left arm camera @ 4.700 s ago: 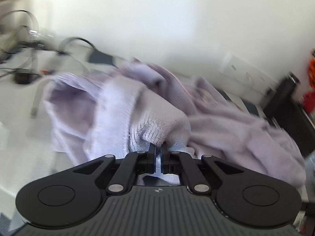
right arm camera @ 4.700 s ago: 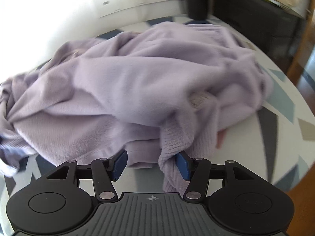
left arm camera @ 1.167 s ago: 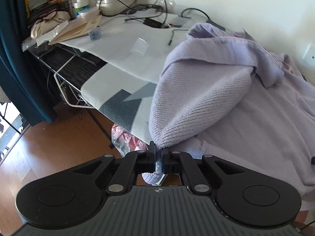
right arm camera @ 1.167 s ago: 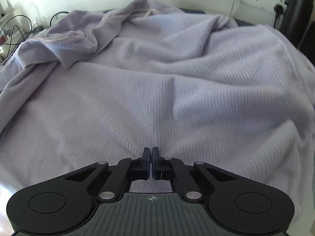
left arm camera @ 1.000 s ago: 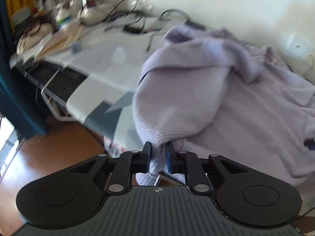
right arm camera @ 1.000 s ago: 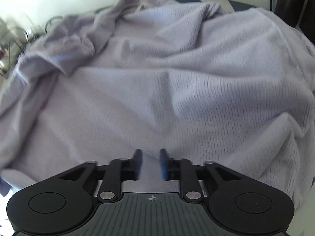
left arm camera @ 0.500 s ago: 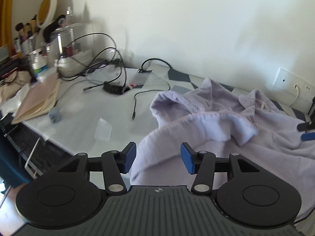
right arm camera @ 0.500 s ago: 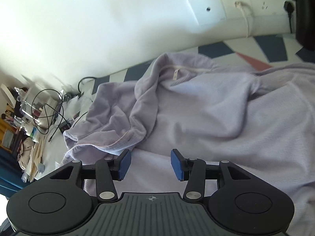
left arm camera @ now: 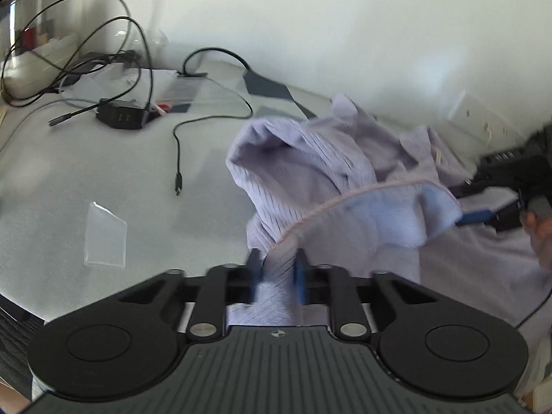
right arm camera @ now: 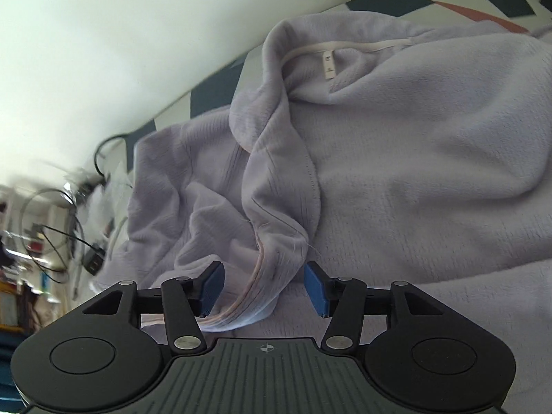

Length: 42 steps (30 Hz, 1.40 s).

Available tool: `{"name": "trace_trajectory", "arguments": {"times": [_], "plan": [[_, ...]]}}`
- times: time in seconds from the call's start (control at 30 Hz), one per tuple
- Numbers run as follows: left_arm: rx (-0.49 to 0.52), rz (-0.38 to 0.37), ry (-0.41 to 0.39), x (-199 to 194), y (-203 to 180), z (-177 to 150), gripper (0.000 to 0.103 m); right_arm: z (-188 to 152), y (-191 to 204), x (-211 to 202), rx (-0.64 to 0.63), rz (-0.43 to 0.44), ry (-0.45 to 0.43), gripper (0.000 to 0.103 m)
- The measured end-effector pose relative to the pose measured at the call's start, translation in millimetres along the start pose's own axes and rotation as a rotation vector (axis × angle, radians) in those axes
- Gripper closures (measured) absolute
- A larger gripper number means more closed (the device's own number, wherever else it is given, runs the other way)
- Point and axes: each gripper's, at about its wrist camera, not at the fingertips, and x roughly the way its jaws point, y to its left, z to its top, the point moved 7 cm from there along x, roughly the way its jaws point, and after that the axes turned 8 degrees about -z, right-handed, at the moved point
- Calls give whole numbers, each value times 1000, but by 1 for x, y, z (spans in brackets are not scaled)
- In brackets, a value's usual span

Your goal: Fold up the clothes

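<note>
Lilac garment edge between both jaws

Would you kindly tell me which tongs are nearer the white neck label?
Right. The right tongs face the label across the collar; the left tongs straddle a farther hem.

Both tongs are black, ribbed-bodied, with blue finger pads and silver screws.

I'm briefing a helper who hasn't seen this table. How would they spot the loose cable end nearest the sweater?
On the white table, look just left of the crumpled lilac fleece sweater. A thin black cable runs down toward the camera and ends in a small bare plug; unlike the tangled cables further back, it lies alone.
</note>
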Motion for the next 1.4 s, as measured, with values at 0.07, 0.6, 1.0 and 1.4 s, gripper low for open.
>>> {"name": "trace_trajectory", "arguments": {"times": [0.07, 0.6, 1.0, 1.4], "plan": [[4, -67, 24, 0, -22, -5, 91, -1, 3, 9, -30, -62, 7, 86], [-2, -477, 257, 58, -183, -79, 91, 24, -92, -54, -203, -265, -321, 91], [233, -558, 126, 20, -223, -13, 44, 35, -109, -120, -220, -225, -414, 60], [14, -194, -14, 37, -56, 119, 31, 91, -45, -127, -29, -66, -468, 56]]}}
